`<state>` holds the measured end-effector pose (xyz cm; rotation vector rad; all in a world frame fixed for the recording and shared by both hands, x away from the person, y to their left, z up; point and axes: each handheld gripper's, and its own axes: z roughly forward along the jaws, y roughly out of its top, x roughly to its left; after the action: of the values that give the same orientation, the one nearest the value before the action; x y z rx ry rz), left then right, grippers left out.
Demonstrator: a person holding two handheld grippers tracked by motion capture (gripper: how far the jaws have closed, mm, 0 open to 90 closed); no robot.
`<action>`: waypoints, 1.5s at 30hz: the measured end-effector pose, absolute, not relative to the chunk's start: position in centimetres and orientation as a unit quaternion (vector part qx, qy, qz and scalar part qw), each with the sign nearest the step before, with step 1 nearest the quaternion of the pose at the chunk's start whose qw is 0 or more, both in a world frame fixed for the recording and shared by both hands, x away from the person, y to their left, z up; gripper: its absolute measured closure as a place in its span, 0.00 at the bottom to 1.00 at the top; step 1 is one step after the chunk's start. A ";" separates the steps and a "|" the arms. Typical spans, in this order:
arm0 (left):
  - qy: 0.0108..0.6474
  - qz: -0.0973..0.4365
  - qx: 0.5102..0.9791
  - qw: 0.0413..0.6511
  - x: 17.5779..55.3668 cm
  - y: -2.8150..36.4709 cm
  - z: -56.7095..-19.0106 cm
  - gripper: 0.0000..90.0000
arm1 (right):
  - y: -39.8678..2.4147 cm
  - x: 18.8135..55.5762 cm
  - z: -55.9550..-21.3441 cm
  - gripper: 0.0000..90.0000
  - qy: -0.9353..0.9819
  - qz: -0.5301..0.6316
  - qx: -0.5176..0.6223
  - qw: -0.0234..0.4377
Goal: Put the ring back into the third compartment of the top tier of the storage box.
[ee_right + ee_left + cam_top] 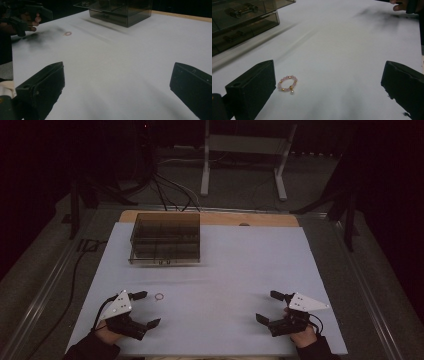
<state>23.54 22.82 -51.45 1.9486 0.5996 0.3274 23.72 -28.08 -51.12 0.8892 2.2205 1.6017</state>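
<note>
My left hand-held gripper point(147, 309) sits low on the desk point(225, 270) with its jaws spread wide and nothing between them; the little pink bead ring point(287, 84) lies flat on the white sheet just beside one jaw, near enough that a short slide should bring it between the pads; my right hand-held gripper point(270, 306) rests well apart at the other side, jaws wide too and empty, out of the way; the smoky drawer box point(165, 238) stands closed at the far left of the desk, likely where the ring belongs, so I would want one gripper free for its handle.
</note>
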 end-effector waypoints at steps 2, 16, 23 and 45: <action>0.249 0.136 0.810 0.512 23.5 22.8 -51.4 0.01 | -28.1 23.7 -51.1 0.00 0.765 0.552 0.306 0.132; 0.232 0.129 0.822 0.504 23.3 22.3 -51.3 0.01 | -27.8 23.8 -51.0 0.00 0.765 0.552 0.304 0.131; 0.212 0.127 0.821 0.514 23.0 21.5 -50.0 0.01 | -27.8 23.8 -51.0 0.00 0.765 0.553 0.304 0.130; 0.211 0.154 0.800 0.540 23.6 21.4 -47.1 0.01 | -27.7 23.9 -51.0 0.00 0.763 0.556 0.306 0.125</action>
<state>23.59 21.43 -47.08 1.9022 0.5024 0.3650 23.87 -27.70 -51.02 0.8913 2.2222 1.6196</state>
